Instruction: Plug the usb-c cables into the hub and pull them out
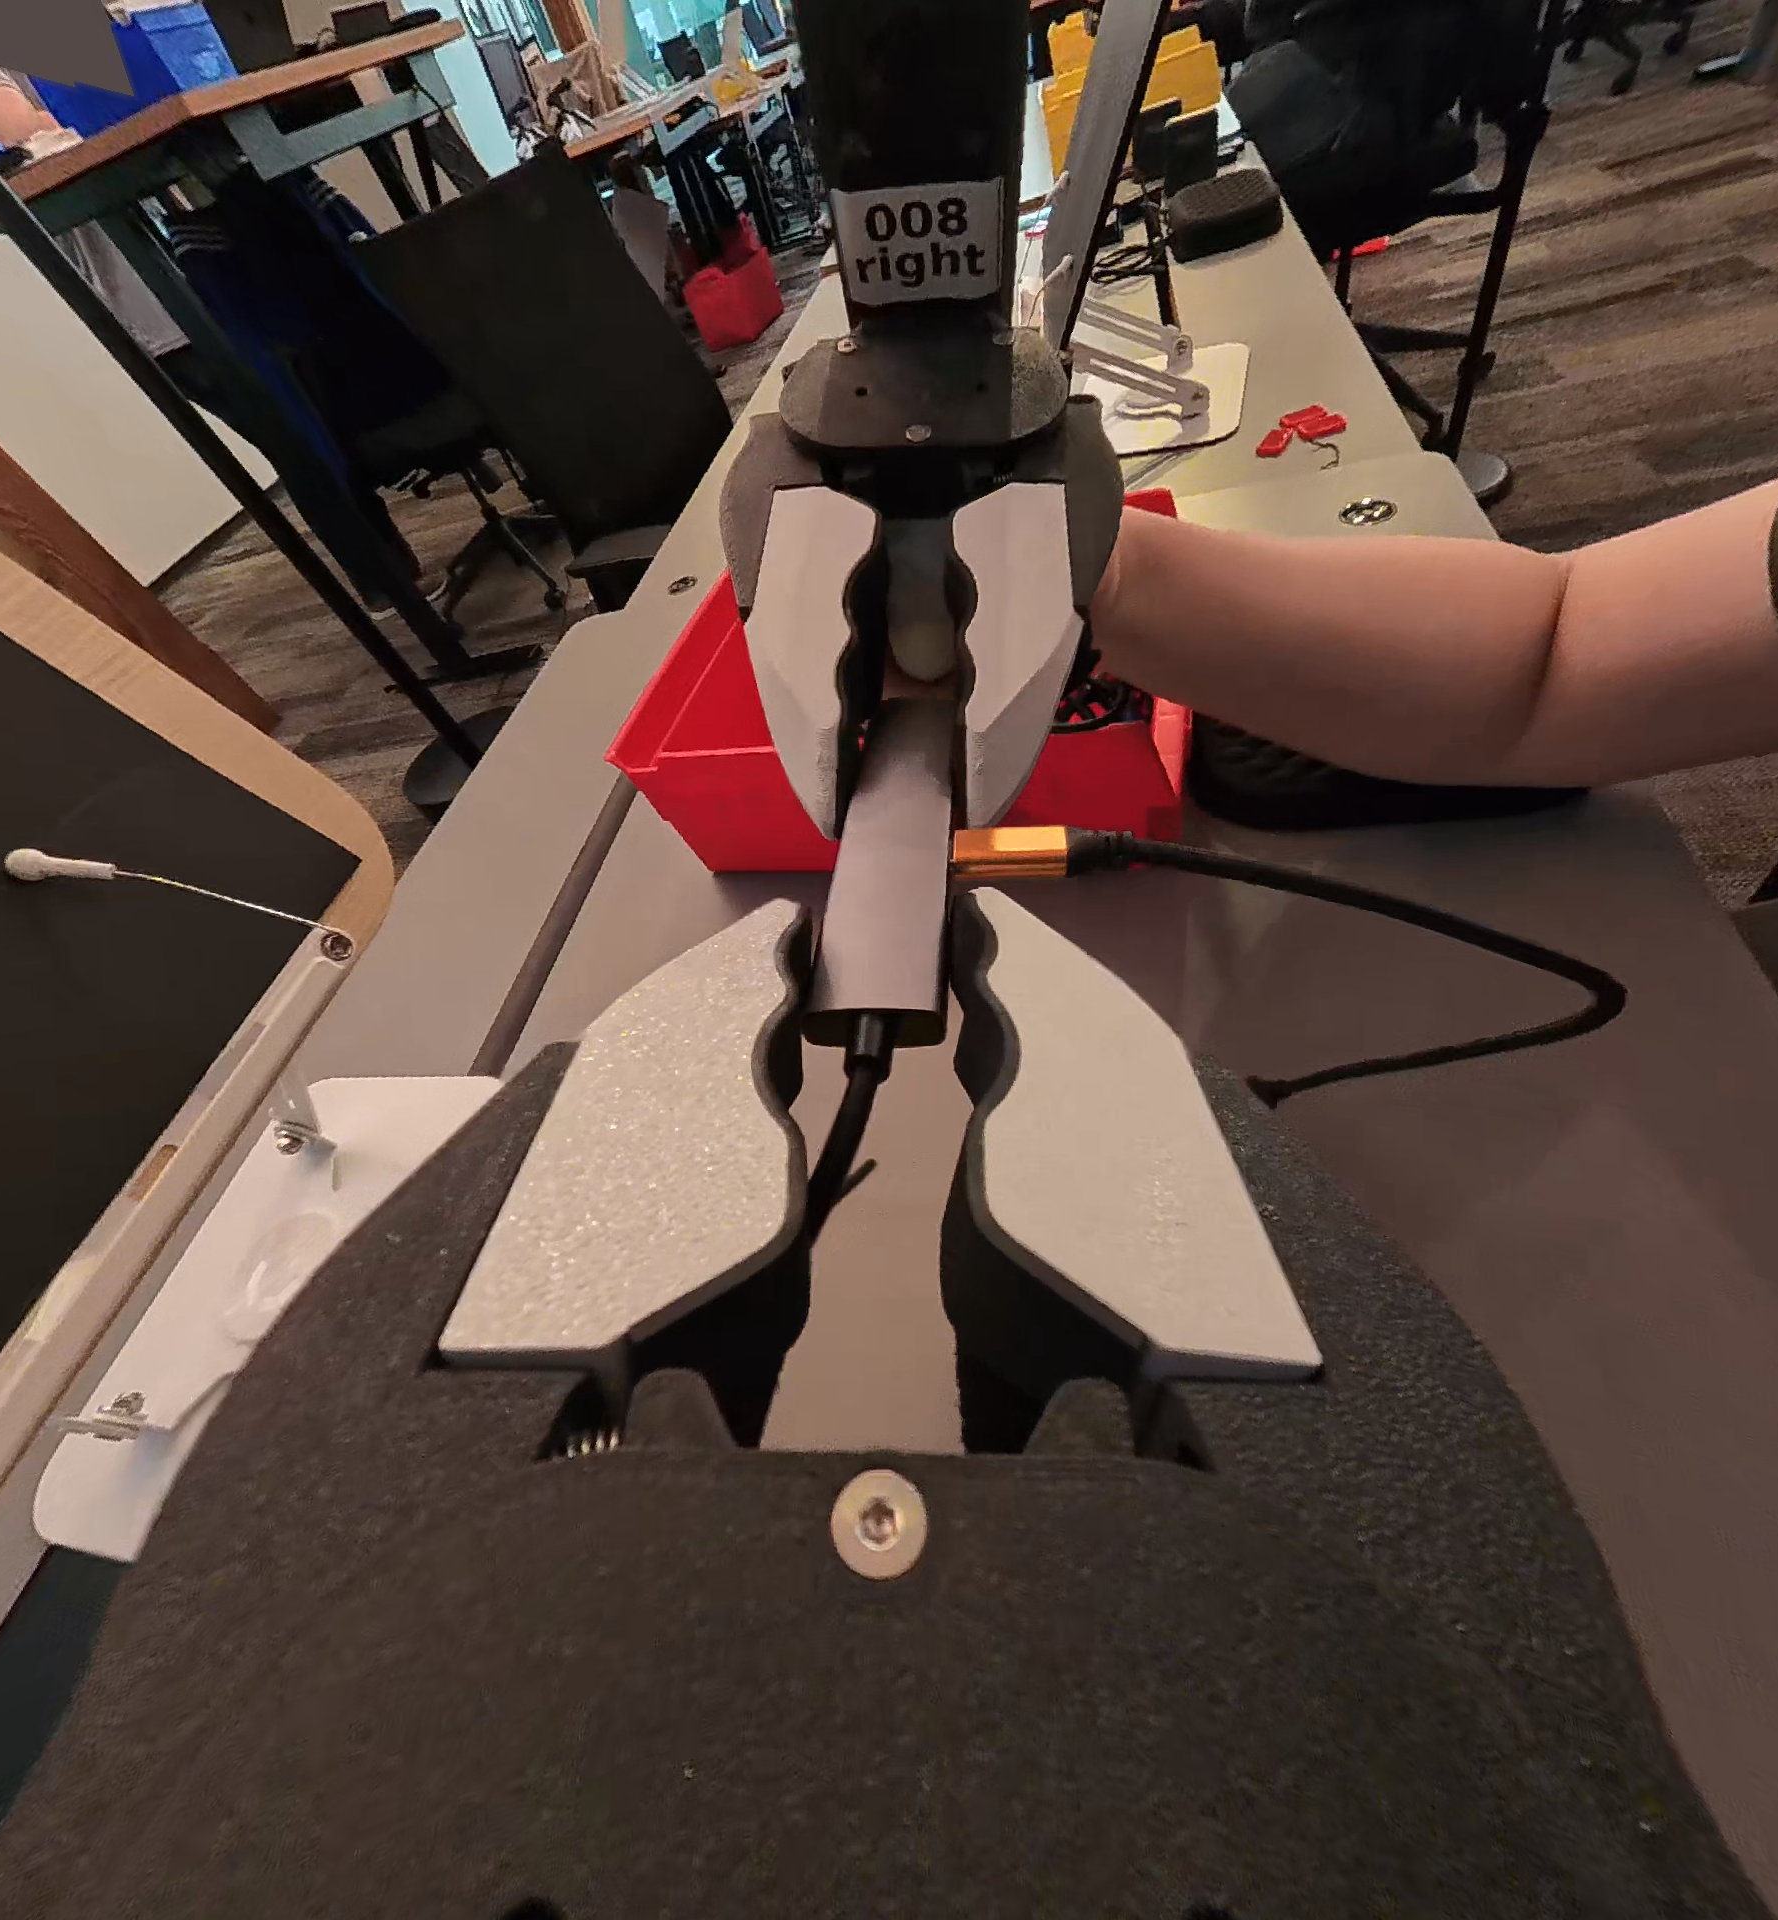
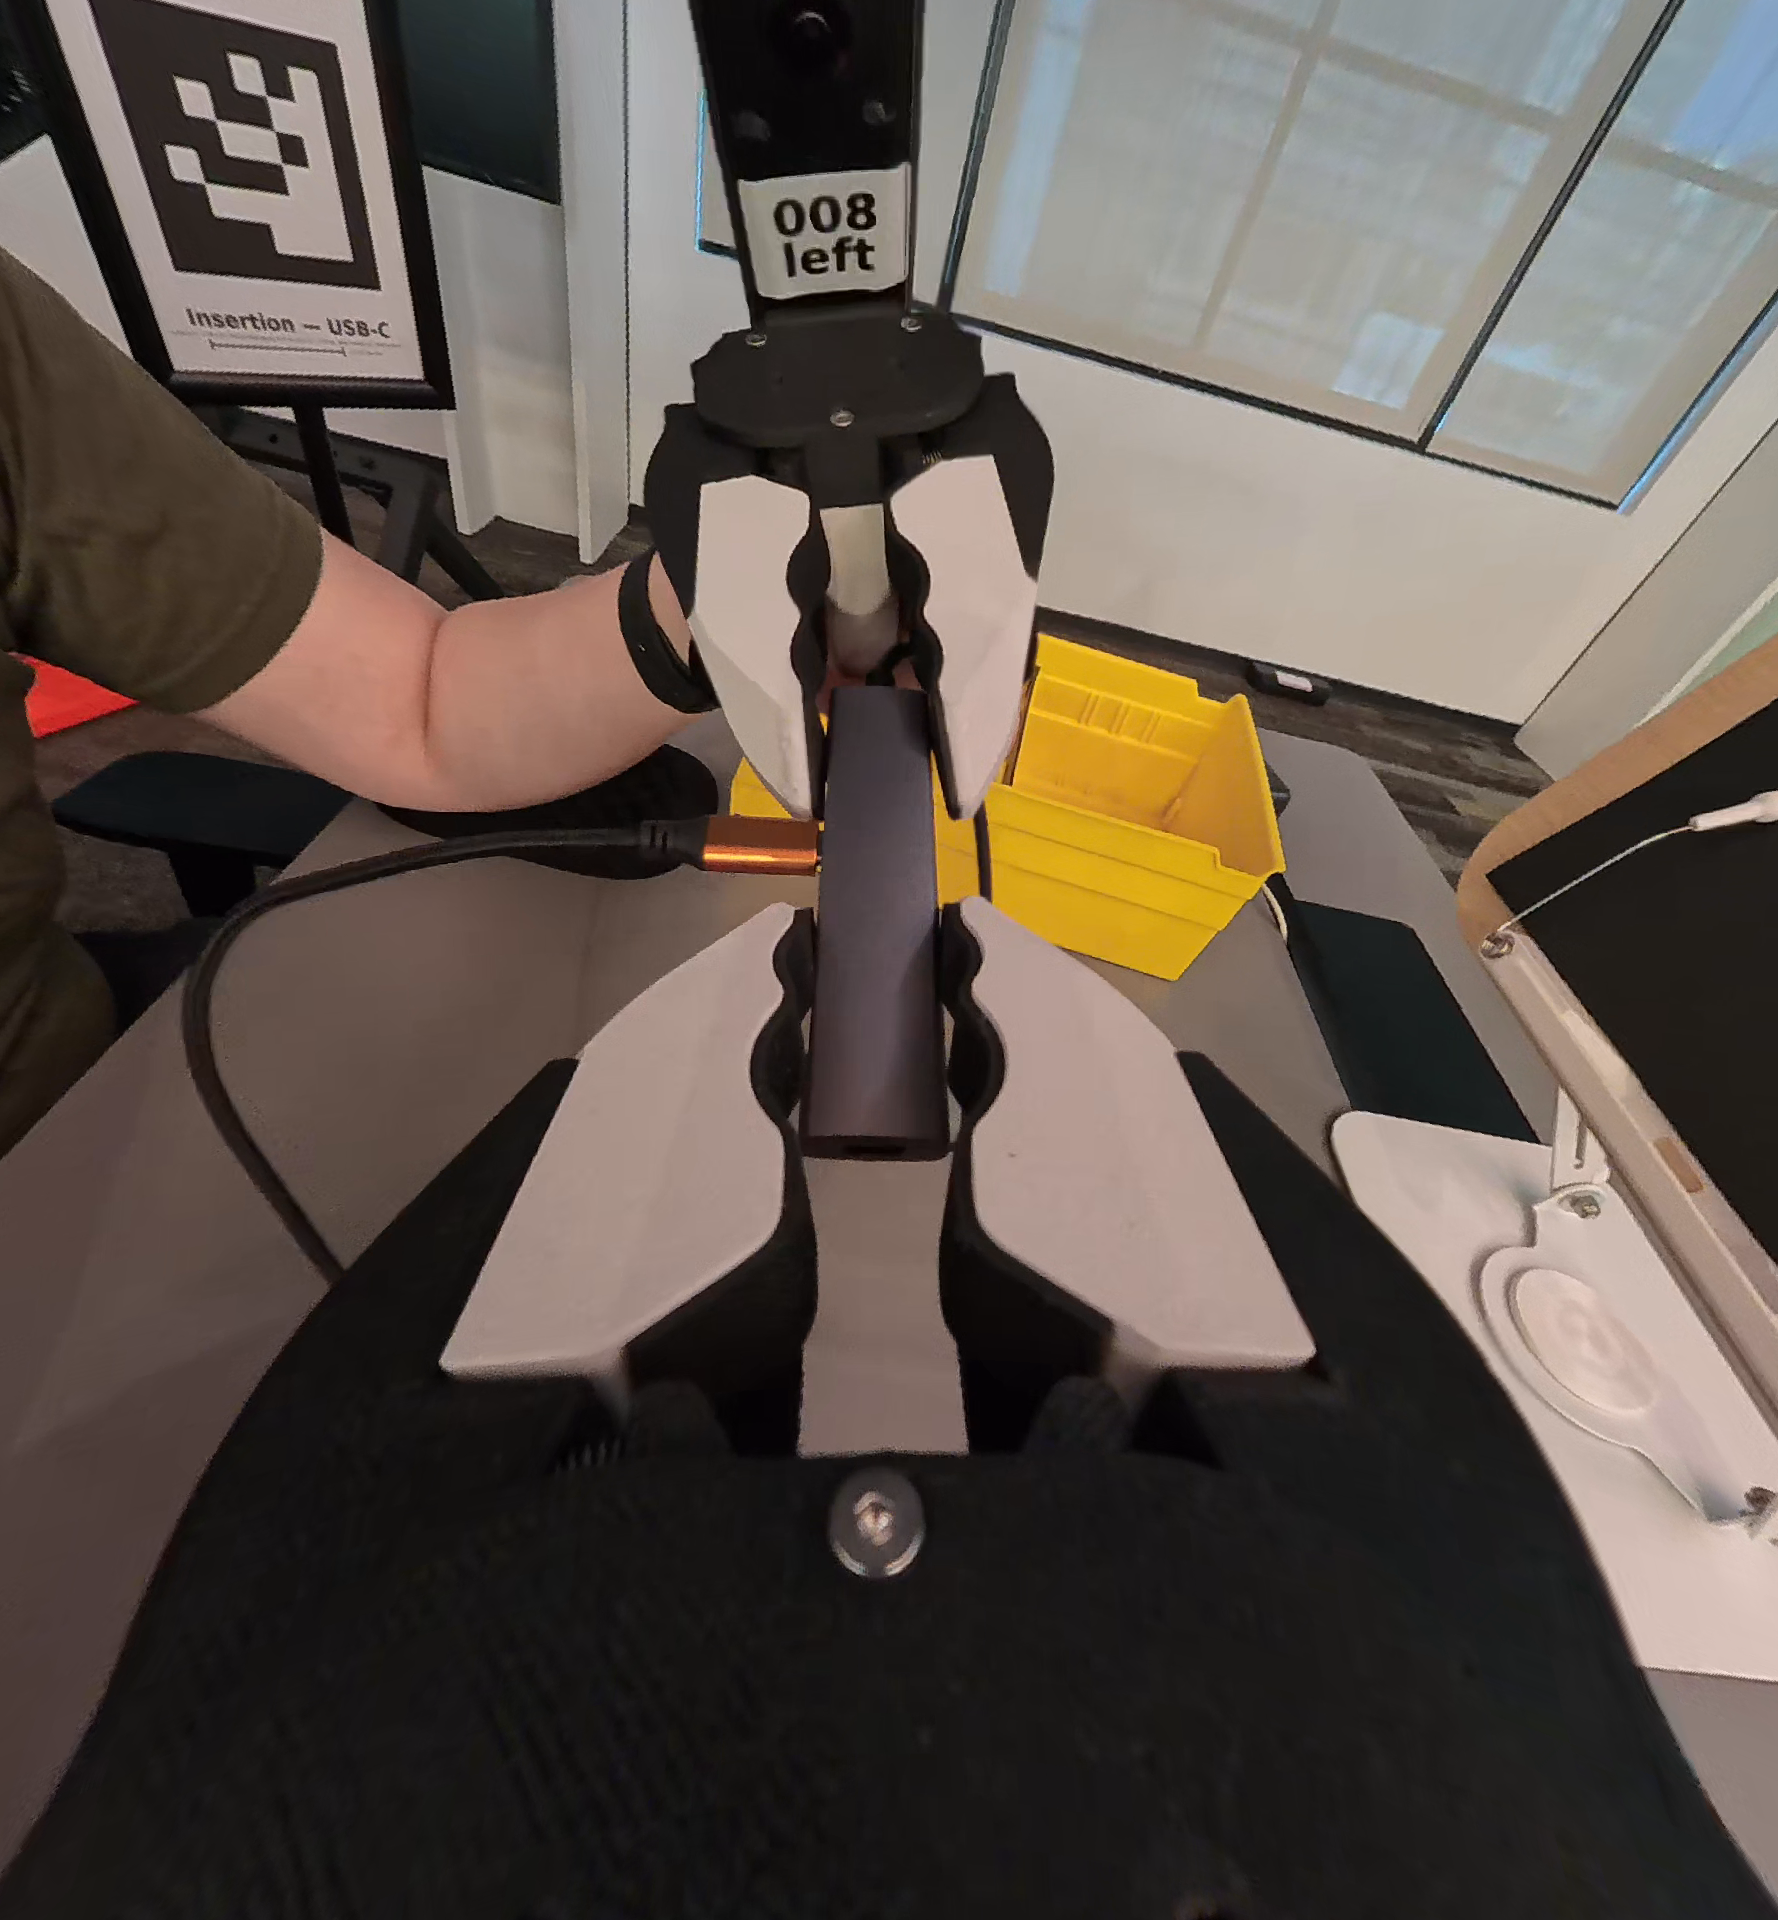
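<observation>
Dark grey hub point(image 1: 880, 883) held lengthwise between two facing grippers above a grey table point(image 1: 1436, 1195). Left gripper point(image 1: 880, 940) pinching the near end, fingers point(image 1: 656, 1122) pressed against both long sides, the hub's own black lead point(image 1: 843, 1122) trailing back between them. Right gripper point(image 2: 874, 940) clamped on the opposite end point(image 2: 872, 1039) in the same way, an open port facing that camera. Orange-shelled usb-c cable point(image 1: 1010, 854) plugged into the hub's side, between the two pairs of fingertips, black cord looping over the table. Red bin point(image 1: 719, 769) behind one gripper, yellow bin point(image 2: 1134, 831) behind the other.
</observation>
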A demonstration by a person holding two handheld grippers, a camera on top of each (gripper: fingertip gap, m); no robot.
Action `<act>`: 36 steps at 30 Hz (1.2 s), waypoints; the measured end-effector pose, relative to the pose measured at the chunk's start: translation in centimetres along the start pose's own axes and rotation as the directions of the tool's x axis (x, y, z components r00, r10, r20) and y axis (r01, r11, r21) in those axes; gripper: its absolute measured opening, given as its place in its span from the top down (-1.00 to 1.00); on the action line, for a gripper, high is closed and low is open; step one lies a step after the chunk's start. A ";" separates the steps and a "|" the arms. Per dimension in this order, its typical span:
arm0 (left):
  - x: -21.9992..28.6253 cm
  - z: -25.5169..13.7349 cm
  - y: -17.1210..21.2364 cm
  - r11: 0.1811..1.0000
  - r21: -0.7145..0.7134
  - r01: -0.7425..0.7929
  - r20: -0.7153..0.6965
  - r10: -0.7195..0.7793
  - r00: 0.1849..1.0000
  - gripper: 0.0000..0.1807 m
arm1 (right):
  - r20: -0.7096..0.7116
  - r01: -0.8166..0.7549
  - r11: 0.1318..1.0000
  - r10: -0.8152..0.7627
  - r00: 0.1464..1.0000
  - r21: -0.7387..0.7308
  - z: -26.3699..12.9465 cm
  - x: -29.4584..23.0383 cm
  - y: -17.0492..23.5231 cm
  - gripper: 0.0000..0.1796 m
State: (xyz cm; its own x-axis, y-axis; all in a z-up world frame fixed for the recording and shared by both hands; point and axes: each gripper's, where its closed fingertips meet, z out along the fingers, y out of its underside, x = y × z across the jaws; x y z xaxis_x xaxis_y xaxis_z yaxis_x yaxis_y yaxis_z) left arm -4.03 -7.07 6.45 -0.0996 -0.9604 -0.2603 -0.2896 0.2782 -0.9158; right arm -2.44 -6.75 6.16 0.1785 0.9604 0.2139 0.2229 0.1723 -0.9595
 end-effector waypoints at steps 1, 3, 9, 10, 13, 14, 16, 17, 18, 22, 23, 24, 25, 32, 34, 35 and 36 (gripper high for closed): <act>0.0 0.1 0.1 1.000 0.000 0.005 -0.002 -0.005 1.000 0.72 | -0.006 0.012 1.000 -0.012 1.000 -0.004 -0.1 0.0 0.0 0.73; 0.1 0.3 0.2 1.000 -0.006 0.002 -0.004 -0.002 1.000 0.73 | -0.015 0.046 0.999 -0.046 0.999 -0.003 -0.1 0.0 0.0 0.73; 0.3 0.5 0.5 1.000 -0.014 -0.005 -0.012 0.005 1.000 0.72 | -0.019 0.100 0.995 -0.100 0.995 0.004 -0.3 -0.1 0.1 0.73; 0.3 0.6 0.5 1.000 -0.020 -0.013 -0.009 0.013 1.000 0.73 | -0.023 0.106 0.994 -0.106 0.994 0.005 -0.3 0.0 0.2 0.73; 0.1 0.7 0.3 0.998 -0.031 -0.045 0.024 0.046 0.999 0.73 | -0.038 0.116 0.993 -0.115 0.993 0.031 -0.5 0.2 -0.1 0.73; 0.0 0.7 0.2 0.998 -0.029 -0.056 0.040 0.057 0.998 0.73 | -0.051 0.122 0.992 -0.119 0.992 0.042 -0.6 0.3 -0.3 0.73; -0.3 0.7 -0.2 0.997 -0.021 -0.079 0.077 0.081 0.994 0.73 | -0.100 0.140 0.989 -0.133 0.986 0.057 -0.8 0.9 -0.7 0.71; -0.6 0.7 -0.4 0.995 -0.018 -0.094 0.112 0.095 0.989 0.73 | -0.141 0.151 0.986 -0.140 0.980 0.068 -0.9 1.3 -1.1 0.70; -1.2 0.6 -0.5 0.994 -0.023 -0.110 0.161 0.112 0.981 0.73 | -0.186 0.164 0.983 -0.147 0.971 0.083 -1.3 1.8 -1.6 0.70; -4.5 -0.9 -1.0 0.995 -0.016 -0.099 0.398 0.097 0.912 0.73 | -0.570 0.235 0.959 -0.106 0.815 0.157 -5.5 5.3 -6.3 0.62; -5.3 -1.4 -1.2 0.997 0.008 -0.080 0.445 0.069 0.893 0.73 | -0.666 0.265 0.953 -0.102 0.739 0.148 -6.5 5.6 -7.5 0.63; -6.1 -2.0 -1.3 0.997 0.035 -0.066 0.497 0.040 0.867 0.73 | -0.747 0.285 0.949 -0.090 0.659 0.138 -7.2 5.7 -8.3 0.62; -6.9 -2.6 -1.4 0.997 0.054 -0.054 0.546 0.016 0.838 0.73 | -0.798 0.303 0.943 -0.077 0.597 0.136 -7.2 5.4 -8.9 0.62; -8.5 -2.6 -0.4 0.992 0.123 -0.010 0.665 -0.075 0.743 0.73 | -0.845 0.224 0.966 -0.013 0.535 0.127 -1.2 5.4 -5.2 0.55; -8.6 -2.1 -0.1 0.988 0.151 0.020 0.658 -0.116 0.744 0.73 | -0.825 0.180 0.975 0.009 0.564 0.134 -0.2 5.7 -3.6 0.59; -8.6 -1.8 0.1 0.986 0.160 0.035 0.650 -0.132 0.748 0.73 | -0.826 0.175 0.977 0.001 0.563 0.120 0.1 6.0 -2.9 0.61; -8.6 -1.5 0.3 0.985 0.167 0.050 0.642 -0.147 0.753 0.73 | -0.833 0.168 0.981 -0.013 0.553 0.096 0.2 6.3 -2.3 0.63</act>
State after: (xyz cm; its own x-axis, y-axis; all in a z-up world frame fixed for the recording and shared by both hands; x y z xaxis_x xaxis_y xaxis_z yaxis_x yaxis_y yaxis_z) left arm -4.72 1.29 8.86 0.5785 -0.7741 -0.2574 -0.1312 0.2231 -0.9659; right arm -2.04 -1.05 9.66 0.8939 0.3469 0.2839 0.1570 0.3511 -0.9231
